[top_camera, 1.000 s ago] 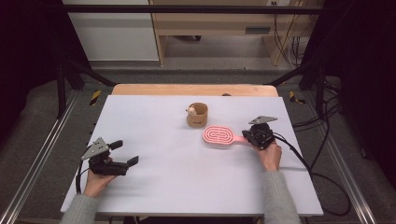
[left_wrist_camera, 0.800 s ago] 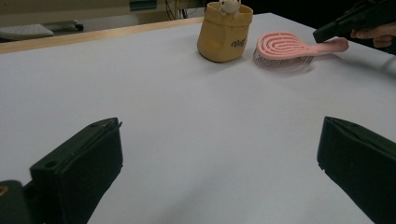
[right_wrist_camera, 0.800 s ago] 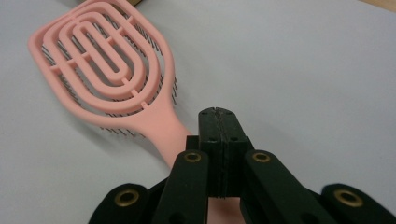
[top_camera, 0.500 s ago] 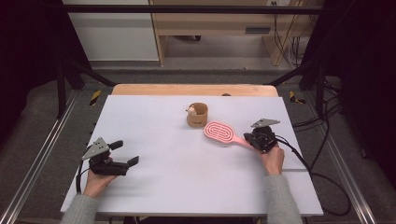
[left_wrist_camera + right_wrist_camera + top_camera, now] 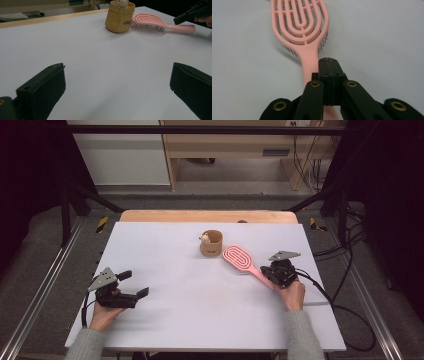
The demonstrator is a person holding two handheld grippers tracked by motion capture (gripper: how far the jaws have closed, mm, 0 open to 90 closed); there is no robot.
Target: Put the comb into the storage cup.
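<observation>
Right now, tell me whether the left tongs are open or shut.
Open. The left tongs have both jaws standing wide apart in the left gripper view, with bare white table between them and nothing held.

- A pink hairbrush (image 5: pixel 243 261) lies flat on the white table (image 5: pixel 190 305), its head just beside a small tan cup (image 5: pixel 211 243).
- The right gripper (image 5: pixel 274 273) rests at the brush's handle end, jaws together.
- The left gripper (image 5: pixel 134 285) sits well apart at the table's left, jaws spread wide.
</observation>
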